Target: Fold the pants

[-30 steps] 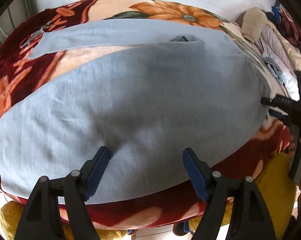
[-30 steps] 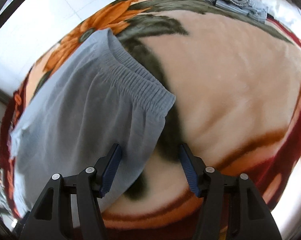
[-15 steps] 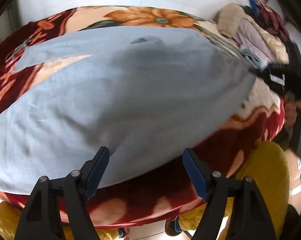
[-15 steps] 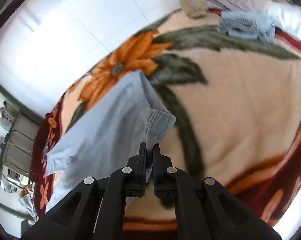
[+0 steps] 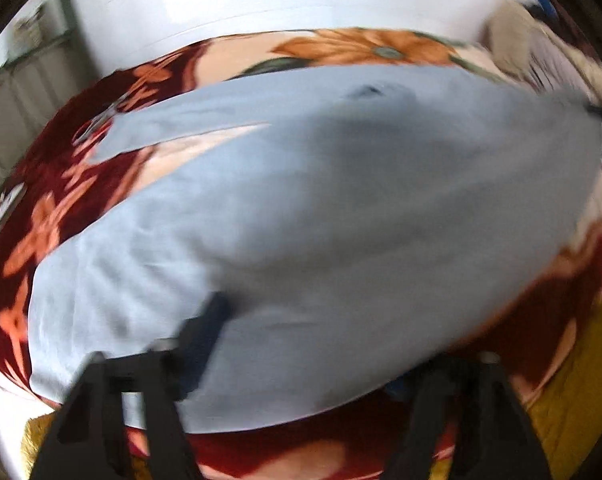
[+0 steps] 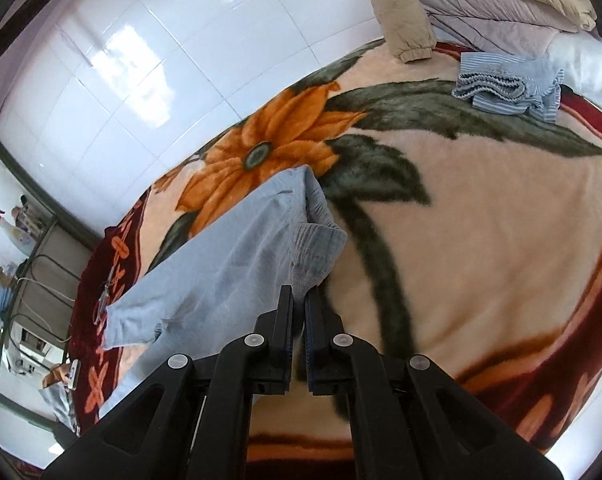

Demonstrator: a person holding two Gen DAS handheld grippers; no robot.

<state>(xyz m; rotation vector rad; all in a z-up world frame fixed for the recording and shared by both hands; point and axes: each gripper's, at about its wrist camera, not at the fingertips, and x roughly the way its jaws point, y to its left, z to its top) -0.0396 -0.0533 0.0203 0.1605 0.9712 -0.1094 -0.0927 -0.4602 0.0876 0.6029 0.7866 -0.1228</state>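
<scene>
Light blue-grey pants lie spread on a floral blanket. In the left wrist view, which is blurred, my left gripper has its fingers wide apart; the pants' near edge covers the tip of the left finger, and the right finger is mostly hidden under the cloth. In the right wrist view my right gripper is shut on the pants' elastic waistband corner and holds it lifted off the blanket. The legs trail away to the left.
A folded striped blue garment and a pile of padded jackets lie at the blanket's far right. A white tiled wall stands behind. A yellow cover shows below the blanket's near edge.
My right gripper closed on the waistband corner and raised it. My left gripper moved in so the pants' near edge now lies between its open fingers.
</scene>
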